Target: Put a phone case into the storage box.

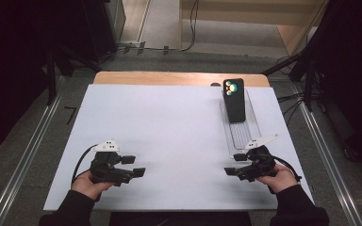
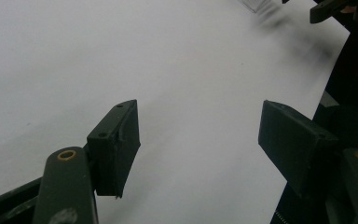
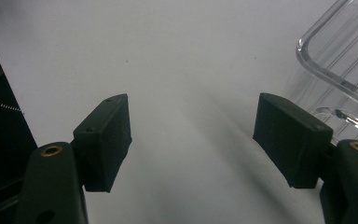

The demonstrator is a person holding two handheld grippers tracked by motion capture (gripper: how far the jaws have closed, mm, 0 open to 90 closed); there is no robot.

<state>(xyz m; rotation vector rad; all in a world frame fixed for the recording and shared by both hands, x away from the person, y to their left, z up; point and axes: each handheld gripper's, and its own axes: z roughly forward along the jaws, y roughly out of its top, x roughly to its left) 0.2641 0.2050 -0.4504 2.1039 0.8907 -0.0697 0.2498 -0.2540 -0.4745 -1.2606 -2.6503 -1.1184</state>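
Note:
A black phone (image 1: 234, 100) with a coloured round camera cluster lies in a clear plastic tray (image 1: 252, 123) at the back right of the white table sheet (image 1: 169, 122). My left gripper (image 1: 134, 165) rests near the front left, jaws pointing right, open and empty; in its own view the left gripper (image 2: 198, 140) has only white sheet between the pads. My right gripper (image 1: 232, 165) sits at the front right, just before the tray's near end, jaws pointing left, open and empty. In its own view the right gripper (image 3: 193, 135) has the tray's rounded corner (image 3: 335, 70) beside its right jaw.
The wooden table edge (image 1: 179, 78) shows beyond the sheet. Metal rails (image 1: 37, 136) run along both sides on the floor, with cables and dark stands around. In the left gripper view, the right gripper's jaw tip (image 2: 328, 8) shows at the top right.

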